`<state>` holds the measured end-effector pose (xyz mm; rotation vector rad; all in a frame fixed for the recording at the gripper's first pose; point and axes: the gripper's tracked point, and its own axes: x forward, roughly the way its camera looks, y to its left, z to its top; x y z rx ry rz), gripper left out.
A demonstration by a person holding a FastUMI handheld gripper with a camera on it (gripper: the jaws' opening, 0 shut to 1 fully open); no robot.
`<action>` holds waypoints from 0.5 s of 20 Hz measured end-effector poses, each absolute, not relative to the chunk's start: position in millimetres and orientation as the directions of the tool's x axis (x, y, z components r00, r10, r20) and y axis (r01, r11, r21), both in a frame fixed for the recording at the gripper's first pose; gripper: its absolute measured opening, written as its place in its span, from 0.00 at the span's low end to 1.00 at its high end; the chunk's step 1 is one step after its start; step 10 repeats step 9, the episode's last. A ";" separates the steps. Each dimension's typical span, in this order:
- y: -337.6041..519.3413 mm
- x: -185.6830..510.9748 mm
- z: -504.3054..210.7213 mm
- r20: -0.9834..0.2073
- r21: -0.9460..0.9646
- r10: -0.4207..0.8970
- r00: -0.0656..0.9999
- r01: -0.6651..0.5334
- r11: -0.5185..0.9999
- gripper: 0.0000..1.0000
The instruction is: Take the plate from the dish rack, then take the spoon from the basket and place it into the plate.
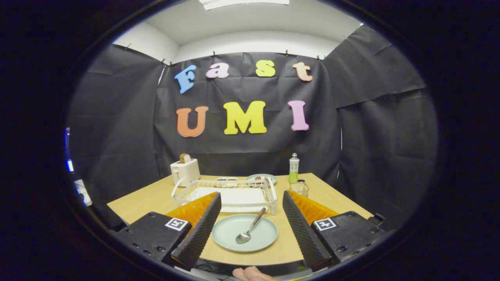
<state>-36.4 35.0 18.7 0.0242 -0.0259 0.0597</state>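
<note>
Nearest of all, a fingertip or knuckle of a person's hand (pixel 254 274) shows just behind the tool (pixel 247 228), below the near edge of the bench (pixel 156 195). Both fingers of the tool are spread wide apart and grip nothing; it is released, one finger standing on each side of the plate.

Between those fingers, lying flat on the bench, is the pale green plate (pixel 244 232). Resting in it is the metal spoon (pixel 250 227), its bowl on the plate's floor close to the tool and its handle slanting away, up over the far rim toward the right finger's side. Neither finger touches the plate or the spoon.

Just beyond the plate, ahead of the fingers, stands the white wire dish rack (pixel 226 193), its frame reaching across the gap between them and past the left finger. Its near edge sits close to the plate's far rim.

Ahead of the right finger, a small clear basket (pixel 299 188) sits on the bench beside the rack's right end. Right behind it stands a bottle (pixel 293 168) with a white cap and greenish contents.

Farther off, beyond the rack, a second pale plate (pixel 262 178) lies on the bench with something small and dark on it; what it is cannot be told. Off to the left of the rack's far corner stands a white toaster (pixel 184 171) with a slice of bread (pixel 184 158) poking up from its slot.
</note>
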 end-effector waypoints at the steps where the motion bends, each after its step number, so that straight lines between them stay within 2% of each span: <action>1: 33.5 -35.0 18.7 0.026 0.022 0.051 0.998 -0.052 0.998 1.00; 10: 21.0 -28.0 15.3 0.016 0.048 0.021 1.000 -0.021 0.999 1.00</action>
